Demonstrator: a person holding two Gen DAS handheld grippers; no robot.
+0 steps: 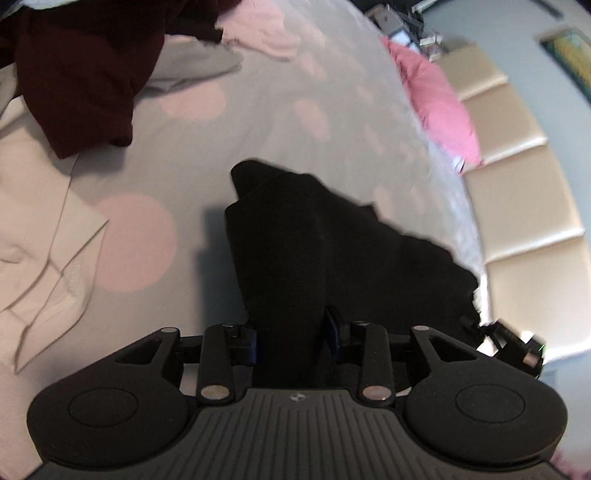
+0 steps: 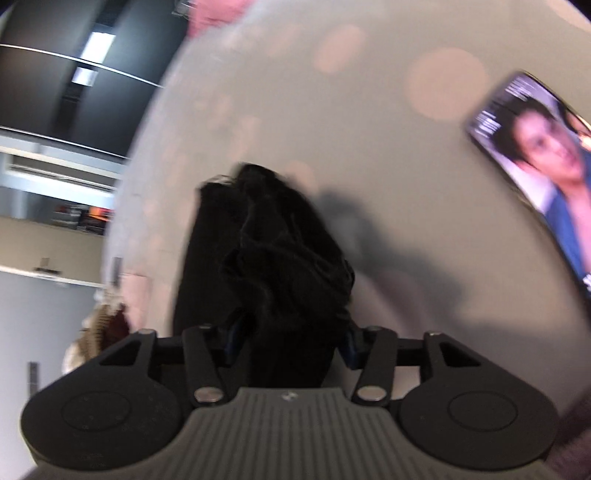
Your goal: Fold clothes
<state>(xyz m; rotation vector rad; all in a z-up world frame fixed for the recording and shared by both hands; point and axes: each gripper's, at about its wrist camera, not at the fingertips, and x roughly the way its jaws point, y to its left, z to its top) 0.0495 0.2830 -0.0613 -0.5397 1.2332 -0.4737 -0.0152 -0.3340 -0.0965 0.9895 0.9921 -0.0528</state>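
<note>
A black garment [image 1: 314,251] hangs over the grey bedsheet with pink dots [image 1: 258,110]. My left gripper [image 1: 291,336] is shut on a bunch of it, the cloth filling the gap between the fingers. In the right wrist view my right gripper [image 2: 291,339] is shut on another crumpled part of the same black garment [image 2: 273,251], held above the sheet [image 2: 369,147]. The other gripper's tip shows in the left wrist view [image 1: 517,343] at the garment's right end. Both views are blurred by motion.
A dark maroon garment [image 1: 81,81], cream clothes [image 1: 33,221], a grey piece [image 1: 192,62] and a pale pink one [image 1: 258,29] lie on the bed. A pink pillow [image 1: 436,99] leans by the padded headboard [image 1: 524,206]. A lit phone [image 2: 539,162] lies on the sheet.
</note>
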